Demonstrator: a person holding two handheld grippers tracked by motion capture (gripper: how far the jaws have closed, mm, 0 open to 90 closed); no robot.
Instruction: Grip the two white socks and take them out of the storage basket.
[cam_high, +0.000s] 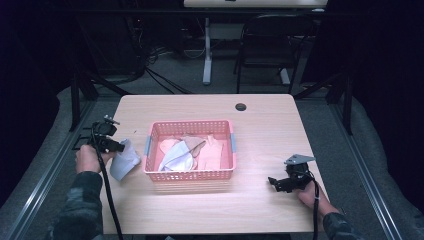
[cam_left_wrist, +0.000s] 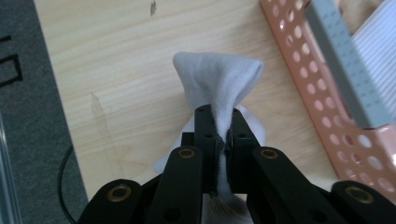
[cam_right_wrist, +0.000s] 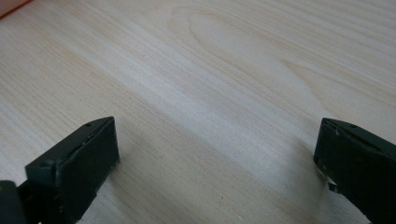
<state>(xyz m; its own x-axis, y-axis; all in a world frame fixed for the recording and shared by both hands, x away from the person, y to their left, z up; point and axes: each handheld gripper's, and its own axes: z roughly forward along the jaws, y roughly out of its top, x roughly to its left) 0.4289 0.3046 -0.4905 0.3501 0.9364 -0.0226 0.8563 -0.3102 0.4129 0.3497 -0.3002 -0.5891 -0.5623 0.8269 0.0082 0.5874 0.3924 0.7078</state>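
On the pale wooden table (cam_high: 260, 125), the left gripper (cam_left_wrist: 219, 140) pinches a white sock (cam_left_wrist: 217, 79) beside the pink basket (cam_high: 190, 175), ready for laying down, while the right gripper (cam_right_wrist: 215, 158) gapes empty.

Dark camouflage sleeves are worn on both forearms. The left claw (cam_left_wrist: 223, 122) is built of black bars joined with brass-ringed screws. The right claw (cam_high: 274, 182) is topped by a grey three-cornered plate. Black cables are trailed from both.
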